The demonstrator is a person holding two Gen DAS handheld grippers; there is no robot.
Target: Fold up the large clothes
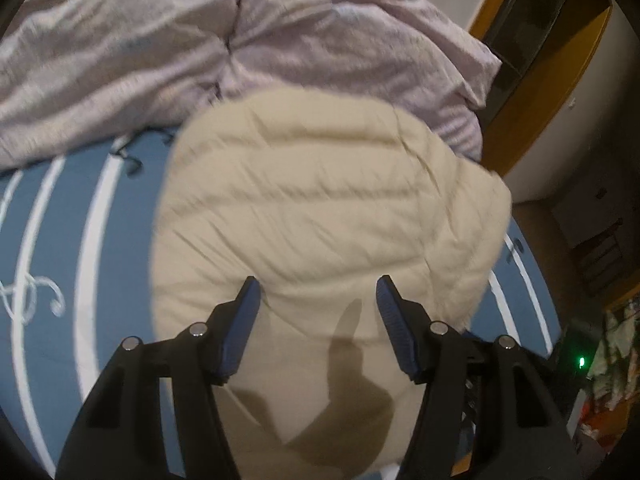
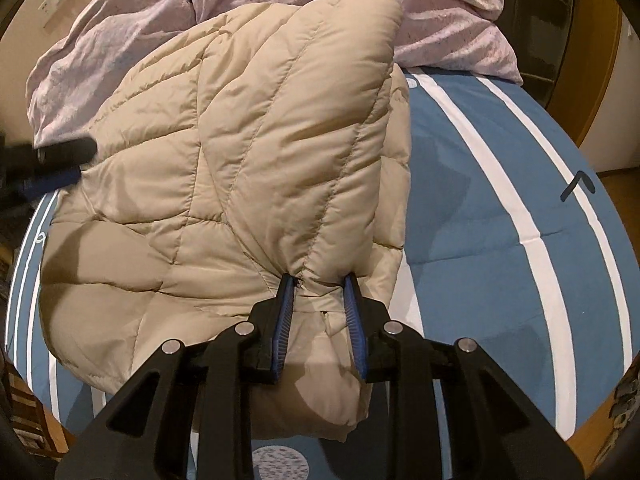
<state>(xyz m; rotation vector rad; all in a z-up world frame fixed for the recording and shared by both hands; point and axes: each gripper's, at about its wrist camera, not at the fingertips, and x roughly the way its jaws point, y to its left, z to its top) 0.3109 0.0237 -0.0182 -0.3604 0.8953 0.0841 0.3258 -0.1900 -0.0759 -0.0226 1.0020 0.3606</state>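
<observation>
A beige quilted jacket (image 2: 224,168) lies on a bed (image 2: 480,184) with a blue, white-striped cover, its far edge touching a crumpled lilac duvet (image 2: 440,20). The jacket is partly folded: 1 panel is doubled over the body and lies on top of it. The right gripper (image 2: 318,284) has its fingers (image 2: 285,320) drawn narrow, pinching a bunched fold of the jacket at the near end of that panel; fabric puckers between the pads. The left gripper (image 1: 316,286) hangs above the jacket (image 1: 320,200) with fingers (image 1: 248,304) spread wide and nothing between them; its shadow falls on the fabric below. The same gripper shows blurred at the left edge of the right wrist view, beside the jacket's side. The step in hand appears to be a fold of the gripped panel across the body. The next move calls for the right gripper to carry its pinch to the intended edge and lay it flat, while the left gripper takes or pins a matching point so the layers stay aligned. The slick, puffy fabric is likely to spring back.
</observation>
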